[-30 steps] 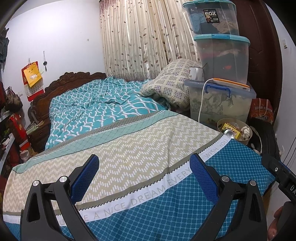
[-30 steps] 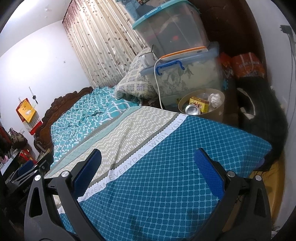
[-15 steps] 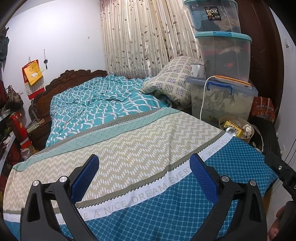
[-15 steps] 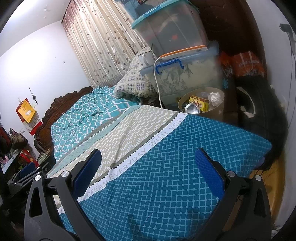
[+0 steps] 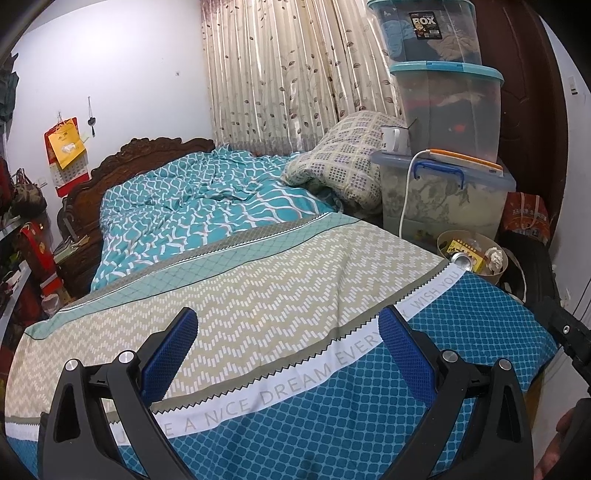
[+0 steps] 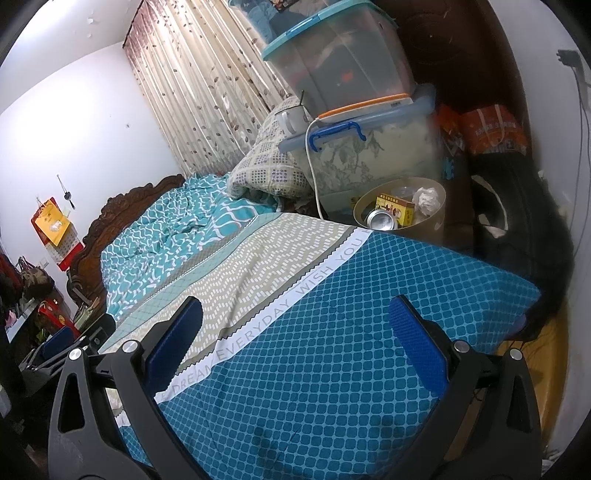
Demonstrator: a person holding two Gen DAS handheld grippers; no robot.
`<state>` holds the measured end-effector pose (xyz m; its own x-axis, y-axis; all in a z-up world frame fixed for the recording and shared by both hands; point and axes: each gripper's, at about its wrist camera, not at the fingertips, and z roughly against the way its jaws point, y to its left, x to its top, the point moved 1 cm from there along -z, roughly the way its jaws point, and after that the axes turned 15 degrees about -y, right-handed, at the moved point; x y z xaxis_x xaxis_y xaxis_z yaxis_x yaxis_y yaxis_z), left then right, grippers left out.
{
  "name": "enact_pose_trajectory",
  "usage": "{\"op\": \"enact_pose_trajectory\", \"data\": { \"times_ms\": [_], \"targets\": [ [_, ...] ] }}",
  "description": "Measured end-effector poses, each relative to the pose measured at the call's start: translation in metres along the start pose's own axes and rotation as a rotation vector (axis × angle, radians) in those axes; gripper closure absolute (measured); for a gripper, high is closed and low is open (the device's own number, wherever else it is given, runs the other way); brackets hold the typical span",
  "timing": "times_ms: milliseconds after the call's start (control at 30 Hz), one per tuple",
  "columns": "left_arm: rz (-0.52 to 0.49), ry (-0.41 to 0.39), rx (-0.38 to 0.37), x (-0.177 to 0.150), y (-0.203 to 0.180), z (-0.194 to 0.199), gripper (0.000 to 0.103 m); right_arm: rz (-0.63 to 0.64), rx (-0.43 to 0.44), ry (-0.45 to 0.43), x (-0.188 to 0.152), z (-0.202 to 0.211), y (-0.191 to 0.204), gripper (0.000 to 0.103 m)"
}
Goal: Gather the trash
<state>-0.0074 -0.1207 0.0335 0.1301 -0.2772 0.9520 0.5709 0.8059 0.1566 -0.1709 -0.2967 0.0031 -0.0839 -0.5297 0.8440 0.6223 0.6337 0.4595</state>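
The waste bin [image 5: 443, 242] at right is being partly hidden by the bed [image 5: 480, 332] edge; the yellow box [image 6: 394, 210] print is being left unreadable; the top storage box [image 6: 258, 9] is being cropped.

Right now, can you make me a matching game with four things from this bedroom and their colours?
Things:
1. drink can
2. small box
3. crumpled paper
4. storage box handle

Colours:
A. blue
B. white
C. silver
D. yellow and red

Pairs: 1-C, 2-D, 3-B, 4-A
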Motion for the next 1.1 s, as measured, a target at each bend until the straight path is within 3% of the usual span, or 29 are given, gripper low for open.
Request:
{"op": "enact_pose_trajectory", "data": {
  "times_ms": [933,1100],
  "targets": [
    [0.003,0.089,-0.048,-0.007,-0.017,-0.015,0.008,-0.003,-0.019,0.013,0.005,0.002,-0.013,0.003],
    [-0.009,0.098,-0.028,-0.006,-0.018,-0.017,0.008,-0.003,-0.016,0.018,0.005,0.0,-0.012,0.003]
  ]
}}
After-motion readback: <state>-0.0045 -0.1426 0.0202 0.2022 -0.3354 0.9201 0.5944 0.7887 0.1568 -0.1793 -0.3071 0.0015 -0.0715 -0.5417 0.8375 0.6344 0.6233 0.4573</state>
